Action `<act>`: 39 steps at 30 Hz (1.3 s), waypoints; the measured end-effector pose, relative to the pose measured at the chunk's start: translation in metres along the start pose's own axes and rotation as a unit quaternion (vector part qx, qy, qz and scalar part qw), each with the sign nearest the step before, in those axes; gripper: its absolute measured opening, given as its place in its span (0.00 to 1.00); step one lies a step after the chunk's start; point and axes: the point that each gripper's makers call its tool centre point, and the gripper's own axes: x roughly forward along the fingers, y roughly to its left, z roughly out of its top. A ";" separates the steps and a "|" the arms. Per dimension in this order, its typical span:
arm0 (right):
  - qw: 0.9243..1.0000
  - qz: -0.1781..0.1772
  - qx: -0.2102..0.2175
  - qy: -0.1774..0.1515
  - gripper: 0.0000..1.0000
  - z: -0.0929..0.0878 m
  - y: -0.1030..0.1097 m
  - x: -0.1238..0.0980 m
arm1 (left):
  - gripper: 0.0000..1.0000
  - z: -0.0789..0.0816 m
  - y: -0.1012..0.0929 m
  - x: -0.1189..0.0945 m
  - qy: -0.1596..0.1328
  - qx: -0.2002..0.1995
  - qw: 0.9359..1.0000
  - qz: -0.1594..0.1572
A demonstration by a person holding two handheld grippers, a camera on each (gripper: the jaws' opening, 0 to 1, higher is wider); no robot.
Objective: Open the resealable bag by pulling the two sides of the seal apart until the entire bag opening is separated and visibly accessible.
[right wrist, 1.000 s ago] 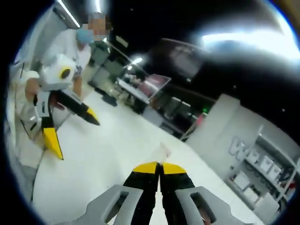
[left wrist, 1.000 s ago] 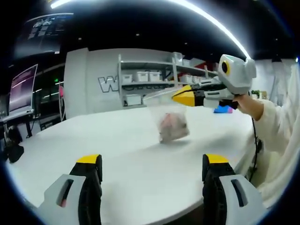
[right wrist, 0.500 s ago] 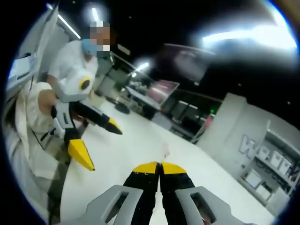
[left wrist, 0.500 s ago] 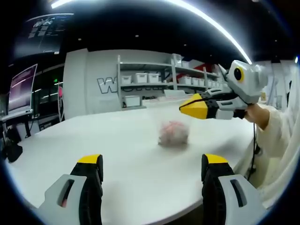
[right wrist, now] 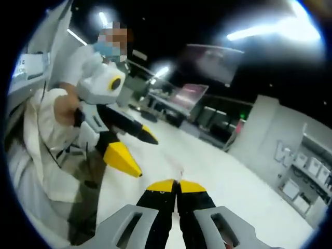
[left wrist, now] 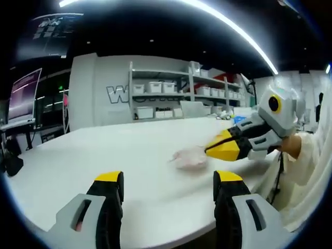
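A clear resealable bag (left wrist: 189,158) with a pink lump inside lies low on the white table (left wrist: 104,150). My right gripper (left wrist: 210,150) comes in from the right, its yellow-tipped jaws shut at the bag's right edge. In the right gripper view its jaws (right wrist: 176,184) are pressed together, and a thin sliver of clear plastic (right wrist: 181,173) pokes out past the tips. My left gripper (left wrist: 168,180) stands open in front of the bag, a short way from it. It also appears in the right gripper view (right wrist: 136,149), held by a person in a white coat.
Shelves with white bins (left wrist: 155,85) line the back wall. A monitor (left wrist: 23,96) stands at the far left. The table's edge curves round at the right, beside a white sleeve (left wrist: 306,155). More desks and screens (right wrist: 192,98) fill the room behind.
My right gripper has come down with the bag, which hung above the table and now rests on it. The left gripper's jaws have narrowed a little.
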 end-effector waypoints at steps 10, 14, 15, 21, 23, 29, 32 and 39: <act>1.000 0.003 0.029 -0.005 0.00 -0.004 0.012 -0.001 | 0.69 -0.001 0.001 -0.002 0.000 -0.013 1.000 0.000; 0.999 0.000 0.033 -0.007 0.00 -0.004 0.013 -0.003 | 0.67 0.001 -0.002 -0.003 -0.005 -0.028 1.000 -0.008; 0.999 -0.001 0.034 -0.007 0.00 -0.004 0.013 -0.003 | 0.66 0.002 -0.004 -0.003 -0.007 -0.036 0.999 -0.012; 0.999 -0.004 0.040 -0.010 0.00 -0.004 0.012 -0.005 | 0.58 0.009 -0.011 -0.003 -0.020 -0.071 0.997 -0.036; 0.999 -0.002 0.040 -0.009 0.00 -0.005 0.014 -0.006 | 0.58 0.009 -0.012 -0.002 -0.019 -0.073 0.996 -0.037; 0.999 0.001 0.046 -0.010 0.00 -0.005 0.016 -0.007 | 0.58 0.008 -0.014 -0.002 -0.016 -0.074 0.996 -0.039; 0.998 -0.002 0.054 -0.013 0.00 -0.006 0.015 -0.007 | 0.56 0.008 -0.019 -0.004 -0.009 -0.086 0.995 -0.054; 0.998 -0.007 0.060 -0.018 0.00 -0.005 0.014 -0.006 | 0.46 0.010 -0.025 -0.008 -0.011 -0.134 0.987 -0.083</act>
